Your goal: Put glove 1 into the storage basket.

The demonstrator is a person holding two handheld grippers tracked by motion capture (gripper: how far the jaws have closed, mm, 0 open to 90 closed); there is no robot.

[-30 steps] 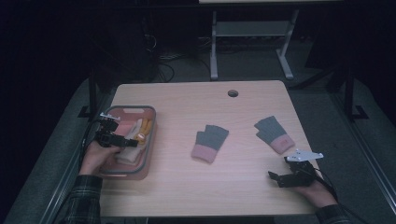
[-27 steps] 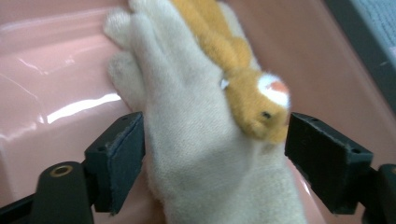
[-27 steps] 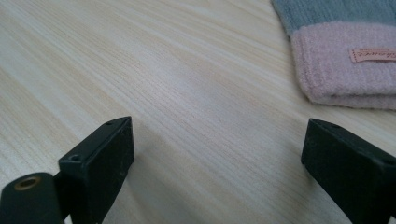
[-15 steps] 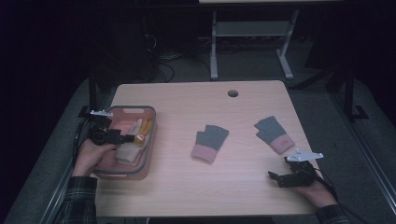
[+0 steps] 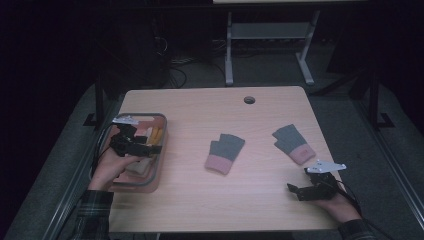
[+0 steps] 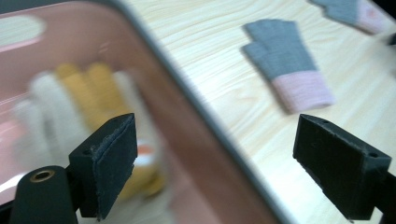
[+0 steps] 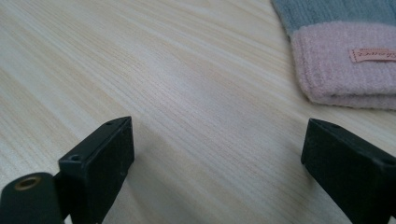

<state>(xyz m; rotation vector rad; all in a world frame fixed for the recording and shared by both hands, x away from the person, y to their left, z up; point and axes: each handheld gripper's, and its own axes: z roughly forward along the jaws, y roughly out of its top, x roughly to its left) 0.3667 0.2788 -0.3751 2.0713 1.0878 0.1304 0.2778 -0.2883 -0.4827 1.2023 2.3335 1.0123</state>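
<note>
two grey-pink gloves lay on the worktop, high view. left tool: jaws just opened wide, empty, over the bin rim; a low reach might snag it. right tool: open, empty, beside a glove cuff.

Yellow-and-white gloves are lying heaped inside the pink bin at the surface's left edge. One grey glove with a pink cuff is lying flat mid-surface, fingers pointing away; its twin is lying flat well to its right, angled.
</note>
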